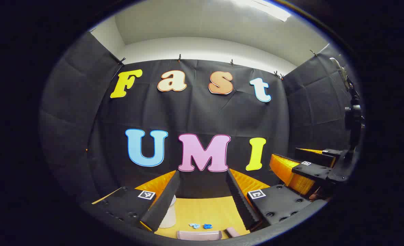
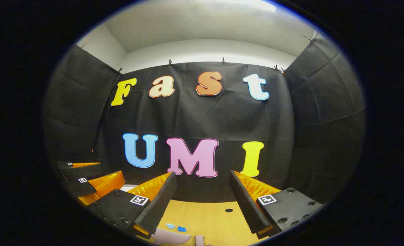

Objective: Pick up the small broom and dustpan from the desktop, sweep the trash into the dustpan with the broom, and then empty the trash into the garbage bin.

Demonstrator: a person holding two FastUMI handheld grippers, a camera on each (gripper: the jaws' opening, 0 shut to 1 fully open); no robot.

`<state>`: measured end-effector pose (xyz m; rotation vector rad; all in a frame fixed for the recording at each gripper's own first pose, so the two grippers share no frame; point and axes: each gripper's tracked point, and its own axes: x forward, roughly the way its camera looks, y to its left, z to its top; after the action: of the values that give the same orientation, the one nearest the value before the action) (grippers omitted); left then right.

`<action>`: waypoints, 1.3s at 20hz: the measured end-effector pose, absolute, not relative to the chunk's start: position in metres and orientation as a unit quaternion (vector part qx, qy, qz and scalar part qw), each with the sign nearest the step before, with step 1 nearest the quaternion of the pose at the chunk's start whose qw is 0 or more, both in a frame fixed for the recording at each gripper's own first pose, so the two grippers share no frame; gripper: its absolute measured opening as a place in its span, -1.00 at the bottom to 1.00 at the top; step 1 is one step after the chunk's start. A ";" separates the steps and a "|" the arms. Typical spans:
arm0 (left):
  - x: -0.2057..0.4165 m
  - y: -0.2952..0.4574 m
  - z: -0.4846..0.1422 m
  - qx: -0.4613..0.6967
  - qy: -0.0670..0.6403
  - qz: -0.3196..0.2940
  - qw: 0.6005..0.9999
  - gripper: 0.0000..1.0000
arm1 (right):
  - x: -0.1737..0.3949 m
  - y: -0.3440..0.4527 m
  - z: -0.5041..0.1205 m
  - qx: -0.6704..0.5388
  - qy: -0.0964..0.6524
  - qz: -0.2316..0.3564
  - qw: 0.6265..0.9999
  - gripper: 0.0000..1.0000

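Both grippers hover above the wooden desktop (image 1: 205, 208), facing the booth's back wall. My left gripper (image 1: 203, 177) is open with nothing between its fingers. Below it lie two small blue scraps of trash (image 1: 201, 226). A pink dustpan edge (image 1: 198, 235) and a pink handle end (image 1: 232, 231), probably the broom's, lie just nearer. My right gripper (image 2: 202, 176) is open and empty too. The blue trash (image 2: 175, 227) and pink pieces (image 2: 169, 237) lie low between its fingers. Each gripper appears off to the side in the other's view, as the right gripper (image 1: 290, 160) and the left gripper (image 2: 106, 169).
A white cylindrical container (image 1: 169, 215), possibly the garbage bin, stands on the desktop behind my left gripper's left finger; its rim (image 2: 128, 187) also peeks out in the right gripper view. A small dark hole (image 2: 229, 210) marks the desktop. Black cloth walls close the booth on three sides.
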<state>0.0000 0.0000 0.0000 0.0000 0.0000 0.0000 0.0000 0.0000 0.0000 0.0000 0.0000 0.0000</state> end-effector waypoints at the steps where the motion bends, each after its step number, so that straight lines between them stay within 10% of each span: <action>1: -0.001 -0.001 0.002 0.000 -0.001 0.000 1.000 0.61 | 0.000 -0.001 0.001 -0.003 -0.001 -0.001 1.000 0.93; 26: -0.008 -0.007 0.002 -0.005 0.004 -0.013 1.000 0.61 | -0.006 -0.001 0.010 -0.014 0.000 0.006 1.000 0.74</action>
<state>-0.0082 -0.0069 0.0023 -0.0095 0.0070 -0.0258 -0.0057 -0.0010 0.0098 -0.0281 0.0000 0.0118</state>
